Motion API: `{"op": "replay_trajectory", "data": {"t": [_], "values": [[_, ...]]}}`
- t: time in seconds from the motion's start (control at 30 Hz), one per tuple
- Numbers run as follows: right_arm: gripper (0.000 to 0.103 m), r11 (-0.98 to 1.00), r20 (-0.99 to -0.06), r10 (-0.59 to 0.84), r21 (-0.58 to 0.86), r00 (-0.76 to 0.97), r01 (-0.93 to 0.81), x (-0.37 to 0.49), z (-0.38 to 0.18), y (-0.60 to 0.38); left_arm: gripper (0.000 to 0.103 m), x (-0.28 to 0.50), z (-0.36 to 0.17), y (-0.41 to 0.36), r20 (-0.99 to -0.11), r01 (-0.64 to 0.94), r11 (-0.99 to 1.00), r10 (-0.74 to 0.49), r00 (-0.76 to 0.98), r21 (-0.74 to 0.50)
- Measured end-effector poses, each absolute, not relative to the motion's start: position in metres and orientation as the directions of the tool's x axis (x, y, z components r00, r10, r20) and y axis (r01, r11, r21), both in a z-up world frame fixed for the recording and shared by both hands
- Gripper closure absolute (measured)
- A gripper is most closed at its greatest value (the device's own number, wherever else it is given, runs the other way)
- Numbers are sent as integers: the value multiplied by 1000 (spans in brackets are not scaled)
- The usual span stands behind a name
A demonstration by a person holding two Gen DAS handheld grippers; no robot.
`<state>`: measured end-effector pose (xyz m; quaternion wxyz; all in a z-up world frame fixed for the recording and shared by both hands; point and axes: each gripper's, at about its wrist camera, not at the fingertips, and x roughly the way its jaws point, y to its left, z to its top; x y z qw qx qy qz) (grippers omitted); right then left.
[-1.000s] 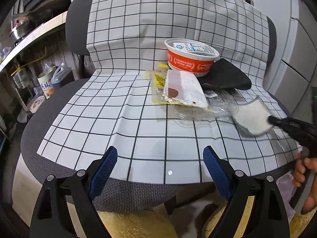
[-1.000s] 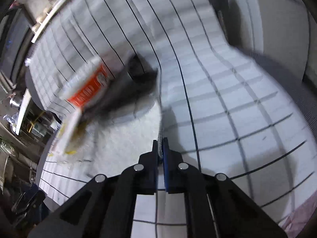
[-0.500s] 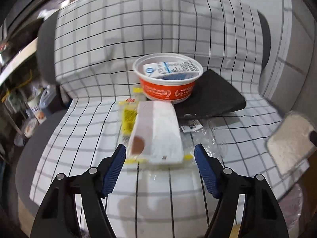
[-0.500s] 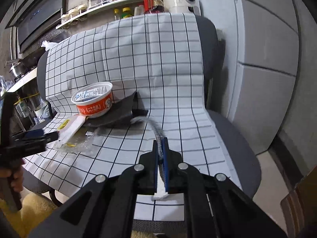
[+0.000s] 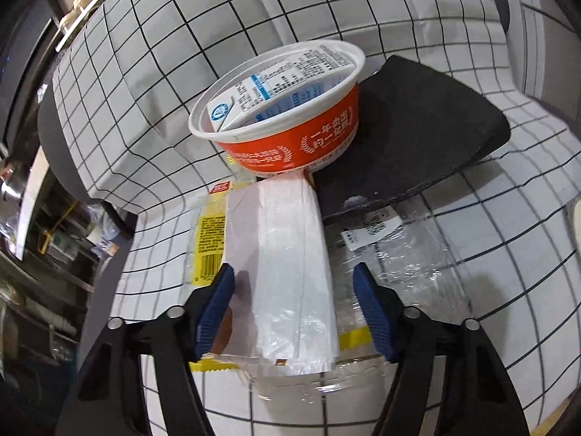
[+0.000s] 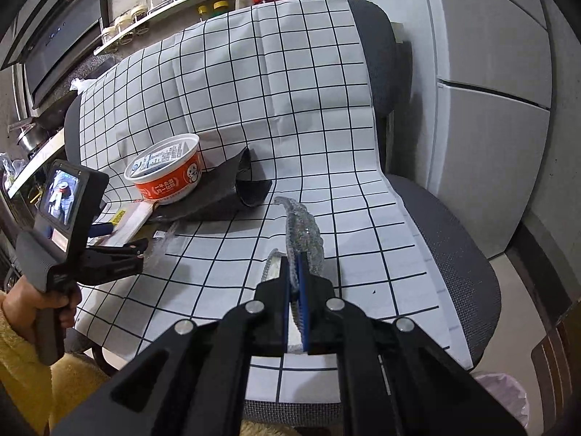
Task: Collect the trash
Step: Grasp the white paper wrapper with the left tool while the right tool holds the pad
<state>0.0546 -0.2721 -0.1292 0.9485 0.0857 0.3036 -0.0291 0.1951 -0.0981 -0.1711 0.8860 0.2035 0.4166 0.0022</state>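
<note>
Left wrist view: the left gripper [image 5: 292,287] points steeply down, its jaws closing around a white wrapper [image 5: 287,265] on the checked cloth [image 5: 145,83] before an orange bowl [image 5: 287,123]; pads not yet pressing. The pinch must land squarely.

Right wrist view: the right gripper [image 6: 295,272] hangs above the chair seat [image 6: 454,239], clamped on a scrap of bubble wrap [image 6: 303,232]; a pink-lined bin [image 6: 503,396] waits just below.

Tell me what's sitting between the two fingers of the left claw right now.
The white paper wrapper lies between the closing fingers of the left claw, on clear plastic film; the pads are not yet pressing it. The left wrist view shows this.
</note>
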Motion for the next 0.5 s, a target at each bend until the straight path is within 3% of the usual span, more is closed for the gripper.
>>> {"op": "replay_trajectory", "data": {"t": [0.1,0.13,0.17,0.33,0.5], "values": [[98,985,-577,-5,138,817,104,53,-127,-271,72,196,-167,-90,-745,166,936,130,654,309],[98,985,-574,-7,137,819,104,52,-126,-271,86,196,-165,-88,-745,164,942,117,657,293],[98,985,-570,-8,136,821,105,50,-124,-271,92,195,-159,-83,-743,163,951,93,662,264],[98,985,-554,-15,137,833,109,43,-116,-271,100,175,-118,-51,-689,179,982,-93,719,54],[98,980,-545,2,169,838,107,39,-111,-273,101,134,-77,-27,-599,262,954,-296,744,-145]]}}
